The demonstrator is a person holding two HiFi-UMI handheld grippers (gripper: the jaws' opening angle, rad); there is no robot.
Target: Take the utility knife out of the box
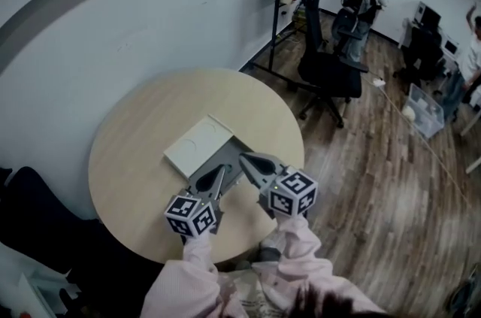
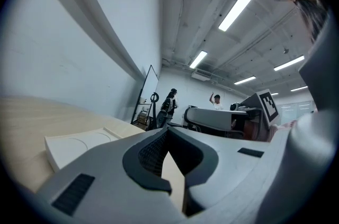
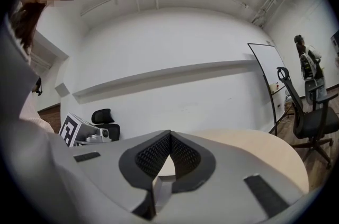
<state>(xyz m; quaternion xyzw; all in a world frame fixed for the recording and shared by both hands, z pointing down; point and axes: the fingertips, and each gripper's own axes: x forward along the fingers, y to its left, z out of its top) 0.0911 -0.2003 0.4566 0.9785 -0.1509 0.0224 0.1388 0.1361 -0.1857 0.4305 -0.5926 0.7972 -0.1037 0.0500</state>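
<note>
The left gripper [image 1: 222, 171] and right gripper [image 1: 245, 157] have their fingers closed, tips just beside the white box [image 1: 197, 145] on the round tabletop [image 1: 131, 159]. The box top shows a faint circle.

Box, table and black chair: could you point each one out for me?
box [image 1: 199, 146], head view, middle of its white lid
table [image 1: 139, 159], head view, bare wood left of the box
chair [image 1: 331, 76], head view, its black seat
</note>
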